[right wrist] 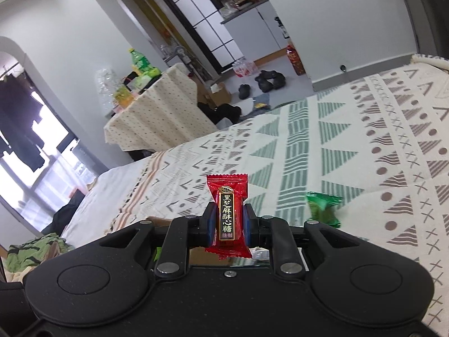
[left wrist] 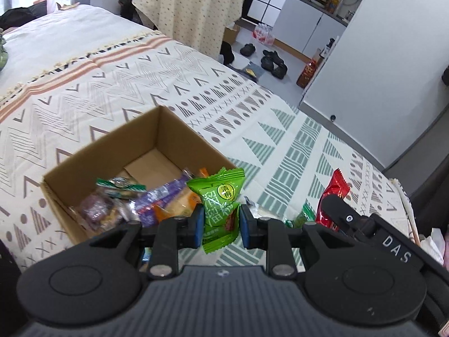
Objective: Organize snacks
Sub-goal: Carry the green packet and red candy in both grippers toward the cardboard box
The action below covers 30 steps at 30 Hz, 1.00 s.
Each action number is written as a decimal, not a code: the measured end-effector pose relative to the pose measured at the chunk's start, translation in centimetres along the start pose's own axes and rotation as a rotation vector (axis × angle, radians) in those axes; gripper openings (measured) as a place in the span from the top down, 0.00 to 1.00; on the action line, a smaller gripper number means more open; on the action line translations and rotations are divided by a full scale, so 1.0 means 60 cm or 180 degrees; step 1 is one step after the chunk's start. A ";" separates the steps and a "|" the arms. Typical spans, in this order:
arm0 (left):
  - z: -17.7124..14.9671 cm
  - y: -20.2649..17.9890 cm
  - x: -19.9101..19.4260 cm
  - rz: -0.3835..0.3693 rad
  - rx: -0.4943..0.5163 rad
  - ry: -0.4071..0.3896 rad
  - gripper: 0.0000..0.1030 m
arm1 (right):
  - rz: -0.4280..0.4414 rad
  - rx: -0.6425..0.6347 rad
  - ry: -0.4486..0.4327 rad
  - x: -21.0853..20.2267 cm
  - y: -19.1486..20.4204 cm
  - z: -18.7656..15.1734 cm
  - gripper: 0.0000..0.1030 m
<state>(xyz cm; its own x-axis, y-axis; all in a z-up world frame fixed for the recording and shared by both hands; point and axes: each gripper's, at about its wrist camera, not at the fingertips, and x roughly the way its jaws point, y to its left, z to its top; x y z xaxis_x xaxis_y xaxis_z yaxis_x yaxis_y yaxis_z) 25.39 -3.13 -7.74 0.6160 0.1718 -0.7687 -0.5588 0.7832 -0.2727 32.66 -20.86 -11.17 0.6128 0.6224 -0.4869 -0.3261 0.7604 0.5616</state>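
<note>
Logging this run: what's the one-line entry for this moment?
left claw: shut on green snack | right claw: shut on red candy | box: partly filled

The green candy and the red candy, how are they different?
The green candy sits in the left hand-held gripper, by the cardboard box; the red candy sits in the right hand-held gripper. The green one bears a round label, the red one a tall black label. Both are pinched upright.

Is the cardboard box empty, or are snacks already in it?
Partly filled. The cardboard box holds several wrapped snacks piled at its near end; the far part of its floor is bare.
</note>
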 end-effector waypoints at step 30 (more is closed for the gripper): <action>0.118 0.199 -0.011 -0.0212 -0.0436 0.0001 0.76 | 0.0259 -0.0400 0.0039 0.042 0.136 -0.046 0.81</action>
<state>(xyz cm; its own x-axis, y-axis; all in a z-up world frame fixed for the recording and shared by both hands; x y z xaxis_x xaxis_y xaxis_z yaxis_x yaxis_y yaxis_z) 22.26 10.31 -6.43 0.6542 0.1219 -0.7465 -0.5871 0.7041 -0.3995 29.55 -12.59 -9.68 0.5721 0.6845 -0.4518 -0.4624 0.7242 0.5116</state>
